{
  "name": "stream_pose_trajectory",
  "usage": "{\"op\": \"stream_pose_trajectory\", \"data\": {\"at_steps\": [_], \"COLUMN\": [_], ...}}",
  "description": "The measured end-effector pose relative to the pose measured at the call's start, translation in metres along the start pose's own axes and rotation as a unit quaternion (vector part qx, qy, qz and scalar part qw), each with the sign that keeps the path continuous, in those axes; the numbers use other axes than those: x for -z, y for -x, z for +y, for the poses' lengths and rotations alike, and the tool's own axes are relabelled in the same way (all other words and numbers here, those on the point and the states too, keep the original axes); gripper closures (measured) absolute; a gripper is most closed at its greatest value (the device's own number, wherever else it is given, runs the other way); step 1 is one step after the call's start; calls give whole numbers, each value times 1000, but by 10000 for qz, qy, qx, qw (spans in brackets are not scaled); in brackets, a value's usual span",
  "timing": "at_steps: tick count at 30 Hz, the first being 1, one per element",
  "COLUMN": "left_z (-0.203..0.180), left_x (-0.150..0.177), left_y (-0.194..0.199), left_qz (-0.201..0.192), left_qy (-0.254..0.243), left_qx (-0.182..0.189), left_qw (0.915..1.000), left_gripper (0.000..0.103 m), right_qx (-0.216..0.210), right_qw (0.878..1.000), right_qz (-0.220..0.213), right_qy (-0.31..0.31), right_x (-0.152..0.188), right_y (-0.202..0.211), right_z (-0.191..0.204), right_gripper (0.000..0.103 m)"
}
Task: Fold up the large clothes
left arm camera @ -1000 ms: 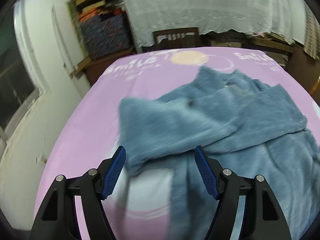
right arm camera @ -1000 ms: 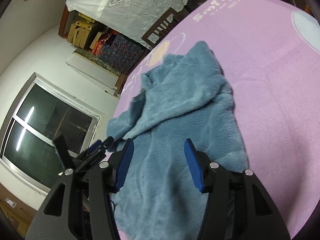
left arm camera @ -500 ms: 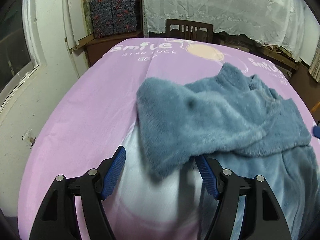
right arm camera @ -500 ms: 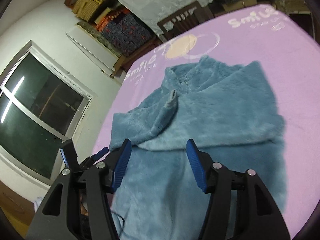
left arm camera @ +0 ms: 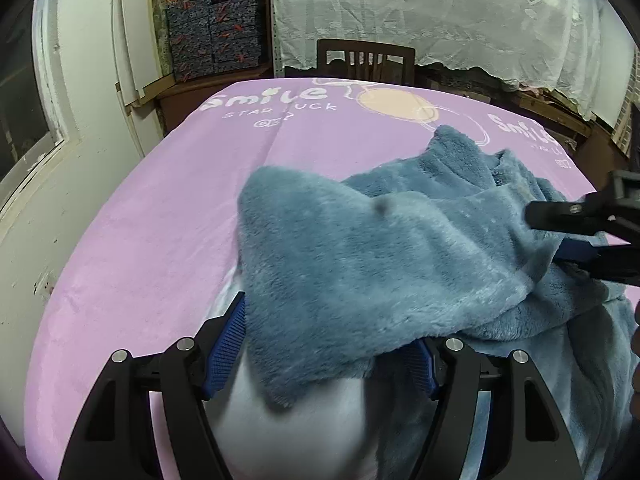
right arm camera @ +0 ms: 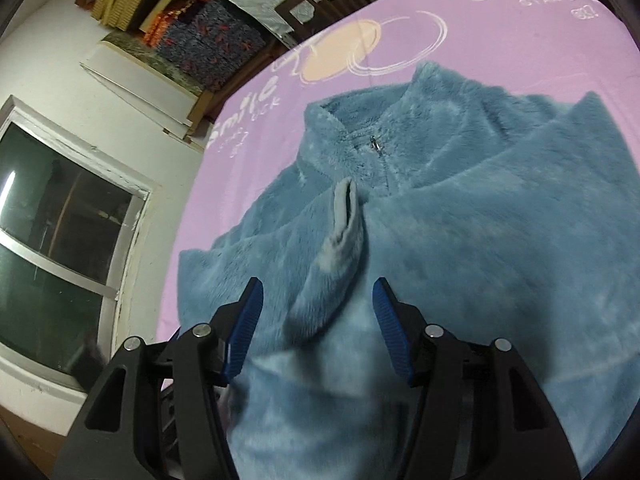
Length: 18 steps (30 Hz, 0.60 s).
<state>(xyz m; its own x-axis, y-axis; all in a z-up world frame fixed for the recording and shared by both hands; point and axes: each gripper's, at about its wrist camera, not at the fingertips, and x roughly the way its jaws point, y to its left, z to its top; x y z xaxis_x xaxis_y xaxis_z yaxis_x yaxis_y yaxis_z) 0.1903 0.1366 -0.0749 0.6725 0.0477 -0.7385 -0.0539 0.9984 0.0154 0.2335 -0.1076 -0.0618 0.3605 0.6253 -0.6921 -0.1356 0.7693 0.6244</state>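
Fleece jacket [right arm camera: 460, 220] on purple sheet [left arm camera: 160, 220]; left claw [left arm camera: 320, 350] spread around sleeve, right claw [right arm camera: 316, 328] spread over cuff

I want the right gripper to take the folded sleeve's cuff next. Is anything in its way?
Nothing visible: the right gripper is open with the sleeve cuff of the blue fleece jacket just ahead between its fingers.

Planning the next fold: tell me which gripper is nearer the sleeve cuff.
Right. The right gripper sits just short of the cuff, which points away between its jaws. The left gripper is at the folded sleeve's outer edge, farther off.
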Motion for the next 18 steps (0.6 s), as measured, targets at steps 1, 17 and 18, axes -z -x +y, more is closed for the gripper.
{"op": "stream_pose_trajectory", "data": {"at_steps": [1,17,18], "left_z": [-2,7,7], "left_x": [-1,-7,-6], "left_y": [-2,1,1], "left_qz": [7,-119,-110], "left_qy": [-23,130,113], "left_qx": [-12,-567,-542], "left_qw": [10000,9982,9984], "left_gripper": [31,31,31], "right_qx": [24,-61,-3], "right_qw": [10000,9881,9863], "right_qz": [1,-1086,-1219], "right_qy": [30,1090,1113], "right_x": [-2,-14,-15], "right_y": [-4,85,96], "right_z": [1,54,51], "right_gripper": [58,94,94]}}
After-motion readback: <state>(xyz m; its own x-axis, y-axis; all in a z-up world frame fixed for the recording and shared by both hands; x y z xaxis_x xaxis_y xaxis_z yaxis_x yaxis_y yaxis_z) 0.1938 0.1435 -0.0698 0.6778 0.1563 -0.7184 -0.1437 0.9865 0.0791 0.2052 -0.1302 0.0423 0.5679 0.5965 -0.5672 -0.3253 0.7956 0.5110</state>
